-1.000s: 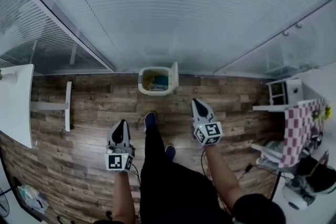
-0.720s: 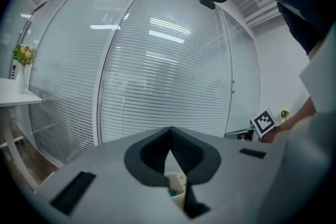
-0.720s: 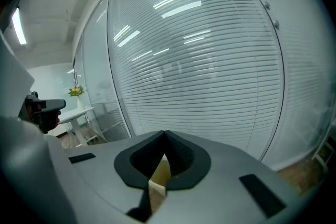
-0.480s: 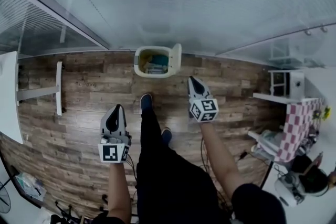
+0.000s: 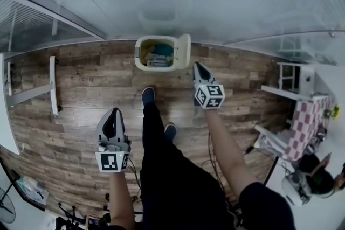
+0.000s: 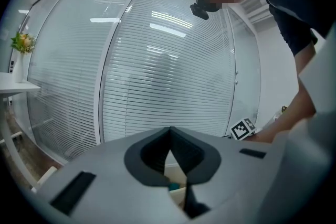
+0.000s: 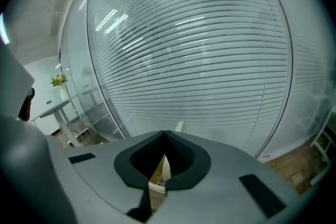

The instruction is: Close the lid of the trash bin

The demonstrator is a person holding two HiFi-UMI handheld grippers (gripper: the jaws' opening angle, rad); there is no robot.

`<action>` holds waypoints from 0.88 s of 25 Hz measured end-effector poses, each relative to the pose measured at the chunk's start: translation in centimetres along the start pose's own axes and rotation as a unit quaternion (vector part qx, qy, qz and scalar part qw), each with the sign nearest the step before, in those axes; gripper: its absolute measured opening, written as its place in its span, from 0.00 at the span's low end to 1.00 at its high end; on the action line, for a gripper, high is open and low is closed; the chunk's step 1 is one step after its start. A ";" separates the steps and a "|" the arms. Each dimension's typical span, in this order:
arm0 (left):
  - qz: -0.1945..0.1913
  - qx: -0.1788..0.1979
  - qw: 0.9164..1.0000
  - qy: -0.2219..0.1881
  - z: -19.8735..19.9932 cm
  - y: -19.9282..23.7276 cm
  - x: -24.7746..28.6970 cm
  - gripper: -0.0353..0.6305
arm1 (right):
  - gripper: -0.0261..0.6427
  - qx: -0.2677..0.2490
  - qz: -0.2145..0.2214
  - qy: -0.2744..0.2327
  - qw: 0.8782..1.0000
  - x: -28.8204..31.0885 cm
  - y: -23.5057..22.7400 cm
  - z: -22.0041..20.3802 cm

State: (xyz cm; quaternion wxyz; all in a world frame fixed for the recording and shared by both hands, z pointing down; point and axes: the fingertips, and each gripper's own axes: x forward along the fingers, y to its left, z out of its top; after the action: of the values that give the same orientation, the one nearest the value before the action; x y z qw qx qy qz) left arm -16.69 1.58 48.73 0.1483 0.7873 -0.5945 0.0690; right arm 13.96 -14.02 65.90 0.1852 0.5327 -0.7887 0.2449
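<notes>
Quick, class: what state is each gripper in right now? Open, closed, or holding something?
Left gripper: closed, holding nothing.
Right gripper: closed, holding nothing.

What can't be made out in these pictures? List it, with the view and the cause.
1. Contents of the trash bin, head view: blue and white bits, too small to identify.
2. Hinge of the raised lid, head view: too small to see.
3. The bin, both gripper views: the left gripper and the right gripper cover all but a sliver between their shut jaws.
</notes>
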 end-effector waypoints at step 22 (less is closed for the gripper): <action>0.028 -0.046 0.998 0.013 -3.8 3.9 1.7 0.06 | 0.04 0.004 -0.055 0.063 0.997 4.9 -2.7 -3.7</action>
State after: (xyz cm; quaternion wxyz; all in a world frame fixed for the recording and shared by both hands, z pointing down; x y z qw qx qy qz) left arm -19.70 0.23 53.45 0.1900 0.7615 -0.6171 0.0562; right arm 14.78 -16.36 72.11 0.2455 0.5593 -0.7443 0.2701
